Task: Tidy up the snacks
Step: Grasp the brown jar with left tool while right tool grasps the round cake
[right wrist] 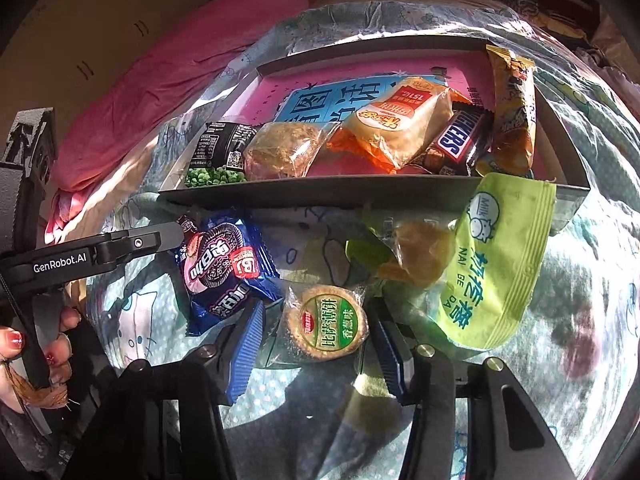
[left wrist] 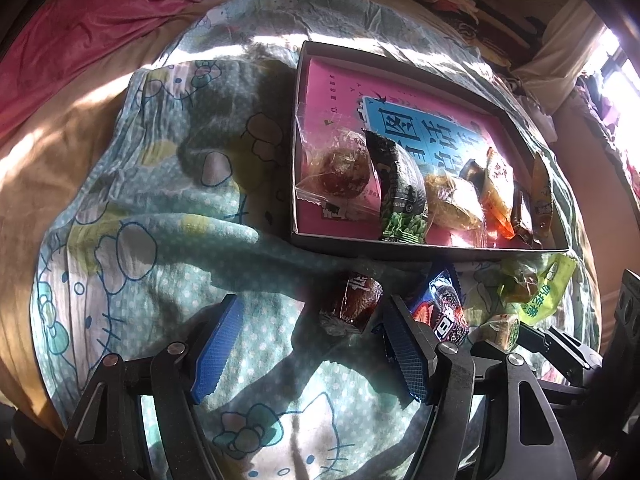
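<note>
An open box (left wrist: 420, 246) (right wrist: 360, 192) with a pink bottom lies on the bed and holds several wrapped snacks. Loose snacks lie in front of it. My left gripper (left wrist: 312, 344) is open; a brown snack packet (left wrist: 350, 304) lies on the sheet between its fingertips, nearer the right one, untouched. My right gripper (right wrist: 318, 350) is open around a round cracker (right wrist: 328, 324) (left wrist: 502, 330) in a clear wrapper, pads close to its sides. A blue cookie pack (right wrist: 224, 268) (left wrist: 444, 308) lies left of the cracker.
A green milk-candy bag (right wrist: 492, 260) leans on the box's front wall beside a yellow cake (right wrist: 416, 256) in a clear wrapper. A hand (right wrist: 40, 344) holds the left gripper's black frame (right wrist: 100, 252) by the cookie pack. A pink blanket (left wrist: 80, 32) lies far left.
</note>
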Available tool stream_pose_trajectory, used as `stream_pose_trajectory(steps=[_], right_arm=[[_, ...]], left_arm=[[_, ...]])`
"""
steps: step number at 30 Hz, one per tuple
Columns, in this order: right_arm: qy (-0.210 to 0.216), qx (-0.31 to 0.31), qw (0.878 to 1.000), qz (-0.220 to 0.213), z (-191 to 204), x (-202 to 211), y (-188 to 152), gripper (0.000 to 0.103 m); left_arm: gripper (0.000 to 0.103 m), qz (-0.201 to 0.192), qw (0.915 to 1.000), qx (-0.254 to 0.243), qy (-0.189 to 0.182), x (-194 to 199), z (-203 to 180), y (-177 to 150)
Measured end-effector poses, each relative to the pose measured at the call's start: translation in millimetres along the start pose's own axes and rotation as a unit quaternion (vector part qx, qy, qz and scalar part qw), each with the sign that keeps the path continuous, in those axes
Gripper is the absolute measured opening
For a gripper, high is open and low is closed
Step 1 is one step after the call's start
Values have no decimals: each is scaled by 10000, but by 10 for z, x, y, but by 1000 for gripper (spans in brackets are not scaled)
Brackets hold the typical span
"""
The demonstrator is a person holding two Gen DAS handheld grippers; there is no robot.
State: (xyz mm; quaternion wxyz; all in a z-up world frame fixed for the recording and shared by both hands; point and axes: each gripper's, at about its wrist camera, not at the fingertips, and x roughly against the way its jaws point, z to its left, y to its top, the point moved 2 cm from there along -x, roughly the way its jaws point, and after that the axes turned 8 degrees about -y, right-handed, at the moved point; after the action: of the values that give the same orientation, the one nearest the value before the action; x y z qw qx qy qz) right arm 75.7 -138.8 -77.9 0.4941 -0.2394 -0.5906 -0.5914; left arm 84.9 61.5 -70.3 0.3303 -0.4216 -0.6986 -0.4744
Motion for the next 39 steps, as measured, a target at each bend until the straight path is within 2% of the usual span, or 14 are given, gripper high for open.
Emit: stream_pose_trajectory(steps=[5, 11, 13, 16, 18, 23, 39], right_arm=[[152, -78, 9999, -9, -37, -1, -15, 49], [93, 10, 10000, 7, -3, -35, -9, 49], [78, 28, 10000, 16, 5, -48, -3, 49], [48, 64, 10000, 20, 20, -66, 7, 49], [10, 85, 10000, -3, 26, -66, 12, 46], [75, 17, 10000, -44, -4, -33, 10, 44], [289, -54, 9984, -480, -48, 353, 53, 43]], left_arm=[[61, 36, 10000, -26, -48, -46, -32, 18], [44, 150, 9996, -195, -117, -109, -141, 22], [36, 187, 9994, -242, -158, -135, -174, 22], [30, 281, 9987, -392, -134, -197, -236, 3], [29, 337, 9982, -501, -51, -235, -253, -6], [28, 290, 9987, -365, -190, -191, -200, -7], [28, -181, 9988, -241, -385, 232, -199, 112]])
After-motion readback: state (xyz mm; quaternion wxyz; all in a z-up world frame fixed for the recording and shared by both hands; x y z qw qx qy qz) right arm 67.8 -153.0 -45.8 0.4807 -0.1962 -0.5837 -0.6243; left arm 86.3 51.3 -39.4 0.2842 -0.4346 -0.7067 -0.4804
